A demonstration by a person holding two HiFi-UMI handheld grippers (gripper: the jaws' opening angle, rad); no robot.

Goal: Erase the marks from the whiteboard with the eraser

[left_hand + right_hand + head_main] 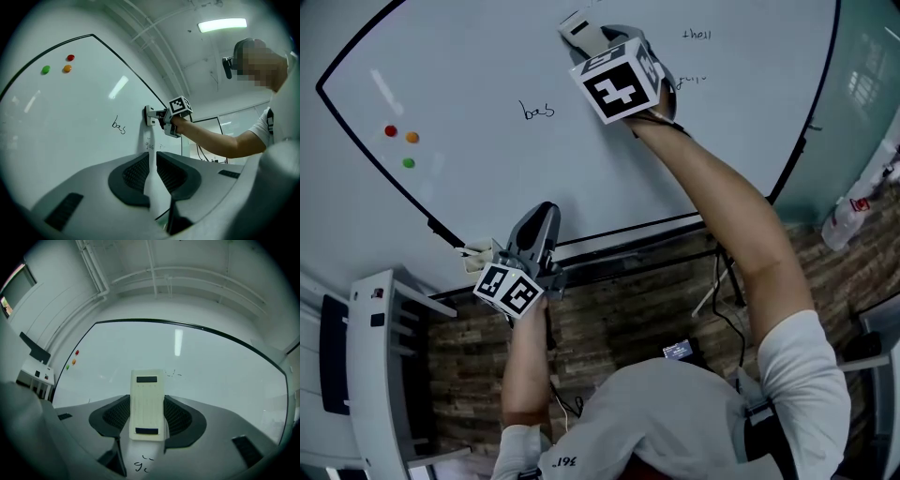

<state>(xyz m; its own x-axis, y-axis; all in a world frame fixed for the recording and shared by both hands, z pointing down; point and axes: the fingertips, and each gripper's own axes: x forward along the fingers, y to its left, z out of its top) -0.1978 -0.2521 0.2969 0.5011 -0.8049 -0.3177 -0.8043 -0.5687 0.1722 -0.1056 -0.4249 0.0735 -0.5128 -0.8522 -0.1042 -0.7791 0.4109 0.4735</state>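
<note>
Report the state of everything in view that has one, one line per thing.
right gripper, shut on the eraser.
eraser, clamped between the jaws, apparently pressed to the board.
left gripper, jaws nearly together, nothing between them.
whiteboard, not clean: carries handwriting.
bas mark, unerased, like the other scribbles.
magnets, three, stuck on the board.
</note>
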